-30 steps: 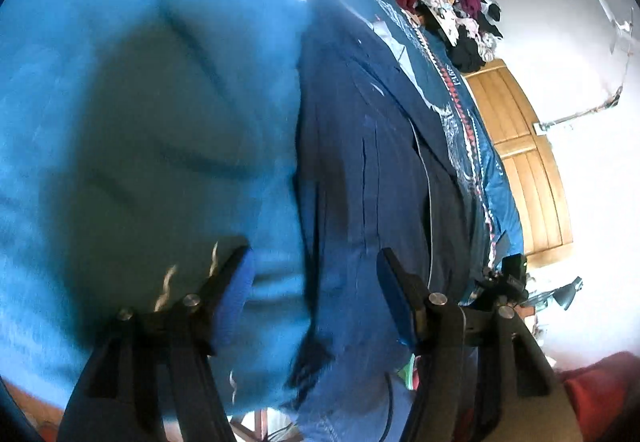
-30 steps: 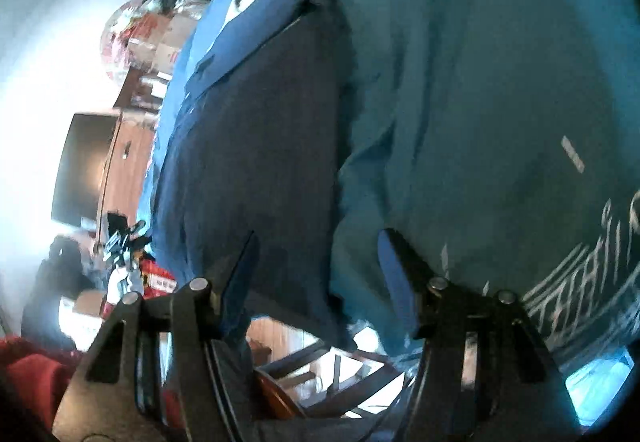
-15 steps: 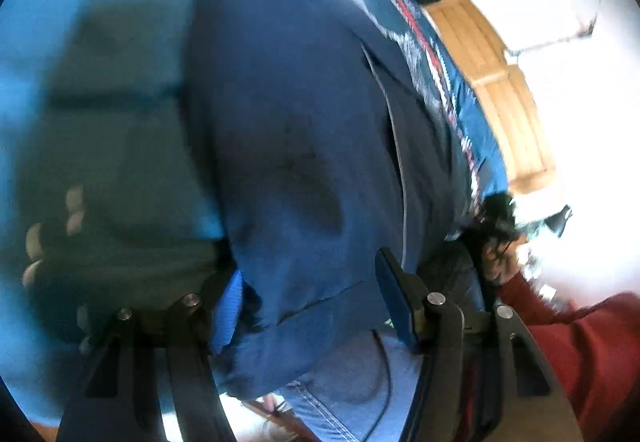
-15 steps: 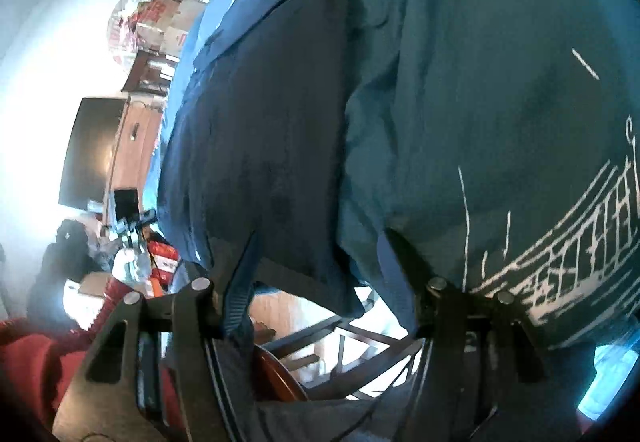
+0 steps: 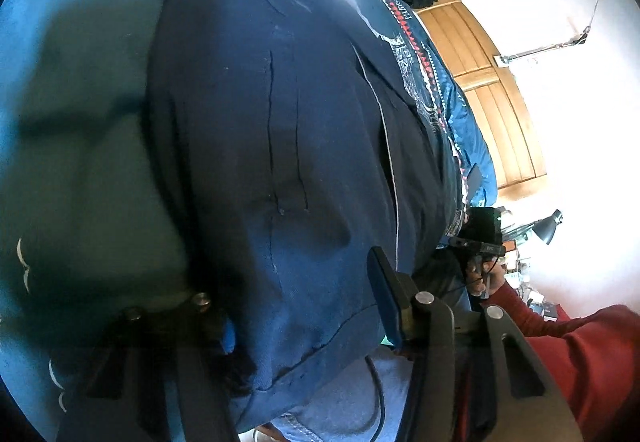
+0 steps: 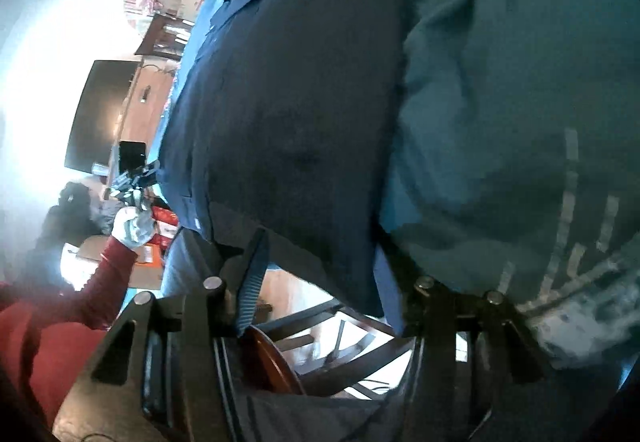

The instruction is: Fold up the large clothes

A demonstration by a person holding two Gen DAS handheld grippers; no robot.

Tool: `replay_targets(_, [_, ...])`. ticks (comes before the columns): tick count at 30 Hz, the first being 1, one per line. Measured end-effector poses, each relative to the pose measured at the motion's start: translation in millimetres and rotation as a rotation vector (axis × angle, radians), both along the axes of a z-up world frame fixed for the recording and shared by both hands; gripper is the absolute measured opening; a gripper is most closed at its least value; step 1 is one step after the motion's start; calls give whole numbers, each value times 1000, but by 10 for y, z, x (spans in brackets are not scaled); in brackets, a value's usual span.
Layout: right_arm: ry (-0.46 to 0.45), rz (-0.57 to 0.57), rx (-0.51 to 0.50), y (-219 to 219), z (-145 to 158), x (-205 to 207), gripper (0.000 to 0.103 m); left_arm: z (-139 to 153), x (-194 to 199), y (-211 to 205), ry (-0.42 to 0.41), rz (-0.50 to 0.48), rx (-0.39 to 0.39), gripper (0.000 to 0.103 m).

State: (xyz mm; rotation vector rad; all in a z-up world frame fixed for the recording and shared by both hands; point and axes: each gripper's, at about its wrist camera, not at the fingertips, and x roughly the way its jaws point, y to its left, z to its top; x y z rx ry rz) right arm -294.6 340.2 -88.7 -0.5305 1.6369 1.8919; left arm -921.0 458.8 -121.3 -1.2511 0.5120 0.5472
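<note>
Both grippers were held spread apart over navy garment [image 5: 280,162] laid on teal cloth [image 5: 80,162]: left gripper [image 5: 308,306] and right gripper [image 6: 320,282] straddled hem, nothing clamped.

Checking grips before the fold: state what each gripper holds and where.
Neither has closed on anything. The left gripper stands open astride the navy garment's near hem. The right gripper stands open at that garment's near corner.
</note>
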Motion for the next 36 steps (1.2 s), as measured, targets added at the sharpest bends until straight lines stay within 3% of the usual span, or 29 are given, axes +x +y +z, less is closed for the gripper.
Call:
replay_targets(6, [8,-2,1,32,-11,-22,50,-13,-77,-26,-17,3,9,55])
replay_targets(7, [0,-3,2,28,-6,-27,42,-17,-85,-26,-21,3,12,55])
replay_targets(8, [-21,-2,8,7,23,-35,10,-6,-76,-31,-17,5,20,54])
replay_targets(9, [-32,-6,32,-40,129,-32,3,19,-61,-46,5,14,33,42])
replay_targets(11, [9,-24,84,-124,362,-11,2,169,-31,-134,-6,44,65,20])
replay_targets(18, [248,-108,230,9,1150,43,2,873,6,-219,-219,111,183,18])
replay_targets(22, [251,-83,279,312,1420,-19,1,1114,106,21,-236,122,234,18])
replay_targets(26, [237,-98,339,884,1700,110,1,1332,80,447,-252,175,257,17])
replay_targets(30, [213,-168,376,1939,1837,357,1,1642,51,1241,-255,247,327,17])
replay_targets(32, [189,-186,348,2579,1719,461,1,1654,50,1697,-267,279,325,17])
replay_targets(34, [83,-200,321,3081,1513,498,1,1525,108,2229,-197,307,303,18])
replay_targets(36, [51,-184,241,3455,1154,548,2,1168,156,2790,-92,351,236,22])
